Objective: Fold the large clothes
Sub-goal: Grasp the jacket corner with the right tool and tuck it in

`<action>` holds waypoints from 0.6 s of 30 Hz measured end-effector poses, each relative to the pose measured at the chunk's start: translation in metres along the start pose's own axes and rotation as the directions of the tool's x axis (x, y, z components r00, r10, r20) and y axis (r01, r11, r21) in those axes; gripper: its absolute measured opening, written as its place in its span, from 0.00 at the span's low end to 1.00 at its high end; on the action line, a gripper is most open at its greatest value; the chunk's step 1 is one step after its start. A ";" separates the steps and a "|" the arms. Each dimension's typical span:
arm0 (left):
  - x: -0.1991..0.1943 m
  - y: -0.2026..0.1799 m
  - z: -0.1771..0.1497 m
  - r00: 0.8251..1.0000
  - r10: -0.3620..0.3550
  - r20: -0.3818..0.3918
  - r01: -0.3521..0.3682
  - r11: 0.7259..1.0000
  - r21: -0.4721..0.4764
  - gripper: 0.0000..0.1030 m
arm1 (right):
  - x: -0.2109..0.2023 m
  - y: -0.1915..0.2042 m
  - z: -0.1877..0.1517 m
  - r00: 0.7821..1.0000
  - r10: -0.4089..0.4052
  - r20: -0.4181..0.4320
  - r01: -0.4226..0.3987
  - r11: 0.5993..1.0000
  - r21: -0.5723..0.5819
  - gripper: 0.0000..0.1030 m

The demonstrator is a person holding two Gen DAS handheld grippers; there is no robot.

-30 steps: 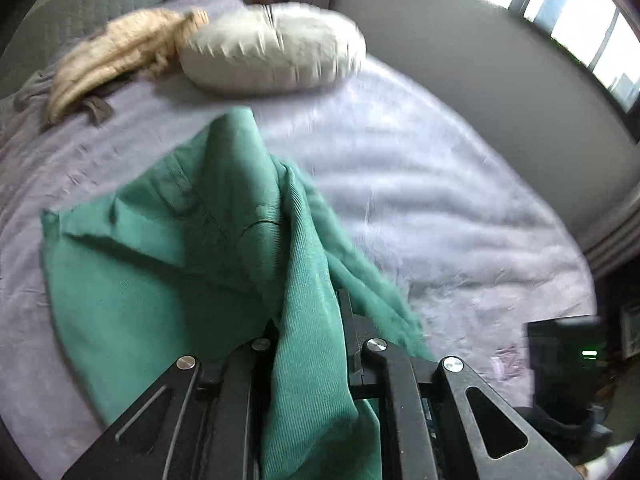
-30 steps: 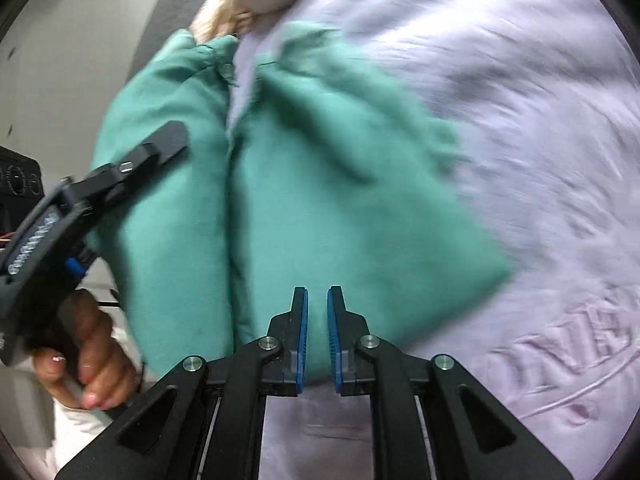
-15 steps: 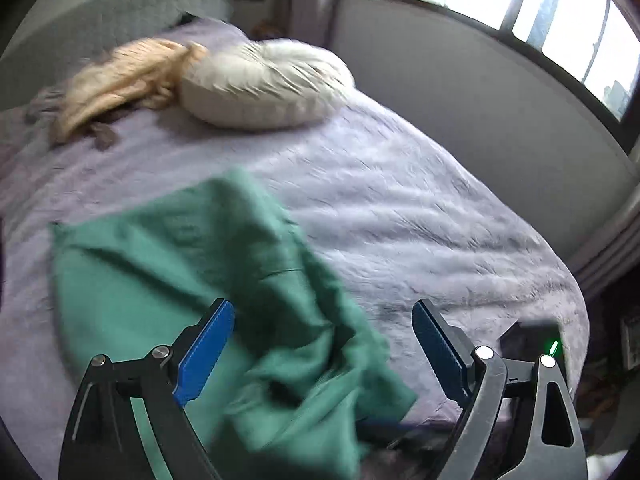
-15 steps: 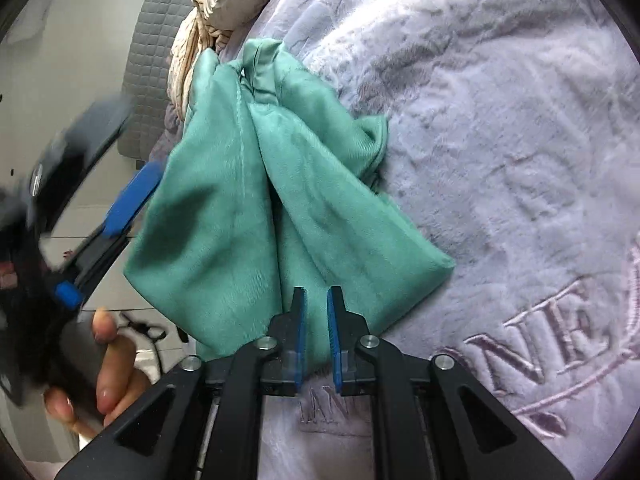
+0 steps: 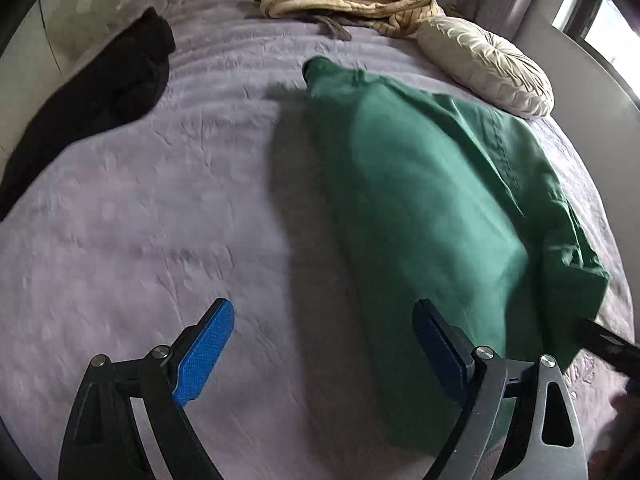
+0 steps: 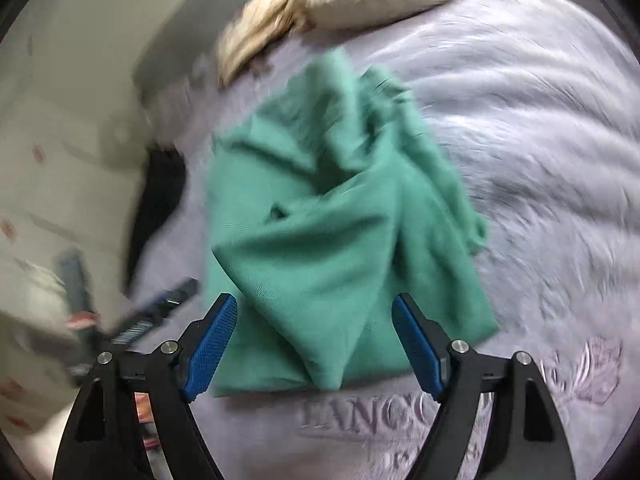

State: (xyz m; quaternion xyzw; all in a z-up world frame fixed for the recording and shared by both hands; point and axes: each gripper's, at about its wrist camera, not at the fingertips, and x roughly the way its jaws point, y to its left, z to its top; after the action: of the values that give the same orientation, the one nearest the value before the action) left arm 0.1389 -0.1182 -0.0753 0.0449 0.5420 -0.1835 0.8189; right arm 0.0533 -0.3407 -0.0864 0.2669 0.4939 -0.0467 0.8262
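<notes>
Both jaws wide apart, nothing held: left gripper (image 5: 324, 344), right gripper (image 6: 314, 338). Green garment (image 6: 340, 240) lying rumpled on purple bedspread (image 5: 140, 220), half folded. Best to smooth creases, pinch matching near corners, fold evenly toward round cushion (image 5: 486, 66).

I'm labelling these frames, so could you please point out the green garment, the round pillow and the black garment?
green garment (image 5: 420, 208), left wrist view, middle of its flat top layer
round pillow (image 5: 486, 66), left wrist view, centre of pleated face
black garment (image 5: 116, 76), left wrist view, its bunched middle
</notes>
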 end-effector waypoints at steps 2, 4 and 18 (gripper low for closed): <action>0.000 -0.007 -0.005 1.000 0.002 -0.003 -0.002 0.999 0.035 0.89 | 0.005 0.010 0.005 0.995 -0.092 0.035 0.093 0.995 -0.031 0.58; -0.002 -0.014 -0.007 1.000 0.016 0.016 -0.017 0.997 0.071 0.89 | -0.011 -0.004 0.006 0.994 -0.033 0.105 0.026 0.997 0.070 0.12; 0.007 -0.010 -0.020 0.997 0.060 -0.045 -0.054 0.991 0.124 0.89 | -0.031 -0.149 -0.084 0.983 0.117 0.143 -0.183 0.712 0.677 0.11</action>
State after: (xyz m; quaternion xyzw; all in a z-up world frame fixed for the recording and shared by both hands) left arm 0.1210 -0.1235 -0.0884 0.1152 0.5479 -0.1920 0.8060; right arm -0.0794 -0.4325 -0.1503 0.5908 0.3806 -0.1708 0.6906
